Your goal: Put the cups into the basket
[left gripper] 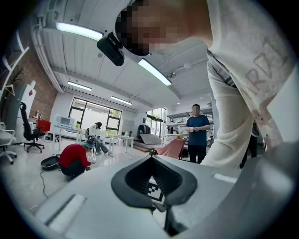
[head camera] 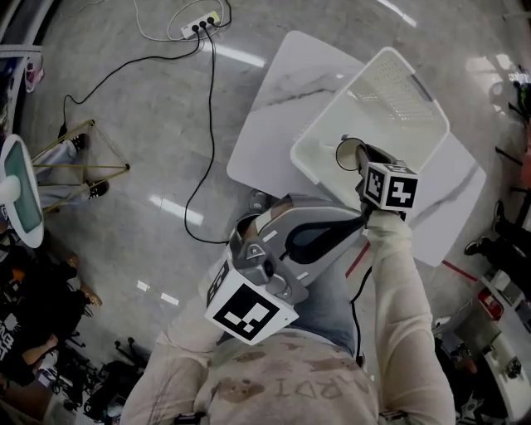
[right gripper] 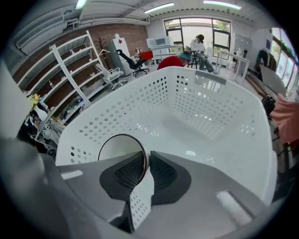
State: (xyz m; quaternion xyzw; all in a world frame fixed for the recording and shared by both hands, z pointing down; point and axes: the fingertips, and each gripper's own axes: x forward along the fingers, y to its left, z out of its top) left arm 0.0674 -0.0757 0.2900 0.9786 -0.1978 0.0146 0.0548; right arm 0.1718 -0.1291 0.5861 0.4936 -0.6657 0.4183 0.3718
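Observation:
A white cup with a dark rim (right gripper: 119, 149) hangs low inside the white perforated basket (right gripper: 210, 107), near its left wall. My right gripper (right gripper: 145, 161) is shut on the cup's rim, one pad inside the cup and one outside. In the head view the cup (head camera: 347, 153) and right gripper (head camera: 358, 156) are over the near end of the basket (head camera: 398, 70), which stands on a white marble-look table (head camera: 282, 100). My left gripper (head camera: 361, 218) is held close to the body below the basket, its jaws shut with nothing in them. The left gripper (left gripper: 150, 158) points out into the room.
A black cable and power strip (head camera: 199, 25) lie on the floor beyond the table. A wooden frame (head camera: 83, 153) stands at the left. White shelves (right gripper: 70, 70) line the brick wall. A standing person (left gripper: 197, 135) and a crouching person in red (left gripper: 74, 158) are in the room.

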